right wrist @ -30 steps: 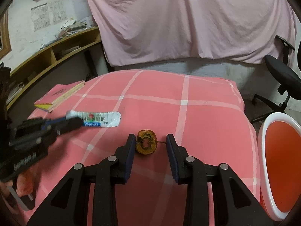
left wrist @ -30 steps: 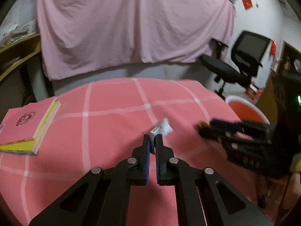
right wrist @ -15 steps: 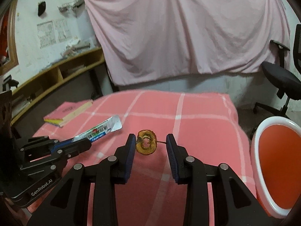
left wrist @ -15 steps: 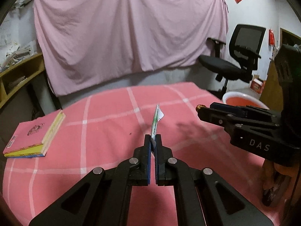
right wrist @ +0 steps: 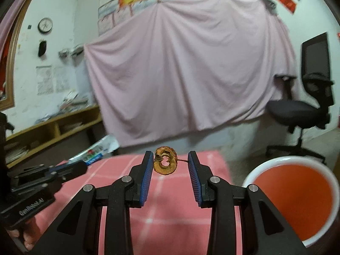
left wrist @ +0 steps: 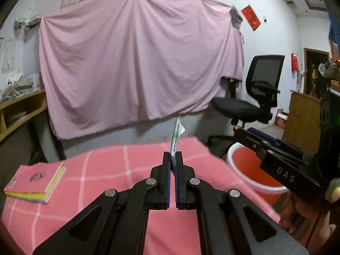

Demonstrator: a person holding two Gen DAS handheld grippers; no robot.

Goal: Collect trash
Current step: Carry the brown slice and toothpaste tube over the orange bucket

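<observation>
We see two bits of trash, both held off the table. The wrapper (left wrist: 176, 137), a flat white sachet with green print, is clamped at its lower end between the shut jaws of the left gripper (left wrist: 172, 159); its long axis runs nearly upright, the free end pointing up and a little right, edge-on to the left wrist camera. In the right wrist view the same wrapper (right wrist: 95, 152) sticks out of the left gripper (right wrist: 81, 166) up and to the right, with its printed face showing.

The dried fruit ring (right wrist: 165, 163), brown-orange with a hole in the middle, sits between the jaws of the right gripper (right wrist: 170, 165). The jaws stand part way apart, clamped on it: the ring touches the left pad and its thin stem runs level to the right pad. The ring's flat face is turned toward the camera.

Below both is the table (left wrist: 102, 170), covered by a pink cloth with white check lines. A pink book (left wrist: 35, 182) with yellow page edges lies flat near its left edge. A red bin with a white rim (right wrist: 295, 201) stands on the floor just right of the table; from the left wrist view the right gripper (left wrist: 242, 132) hangs over it.

Behind is a pink sheet (left wrist: 138, 63) hung on the white wall, a black office chair (left wrist: 255, 97) to the right, wooden shelves (right wrist: 53, 129) with papers to the left, and a wall clock (right wrist: 45, 25) above.
</observation>
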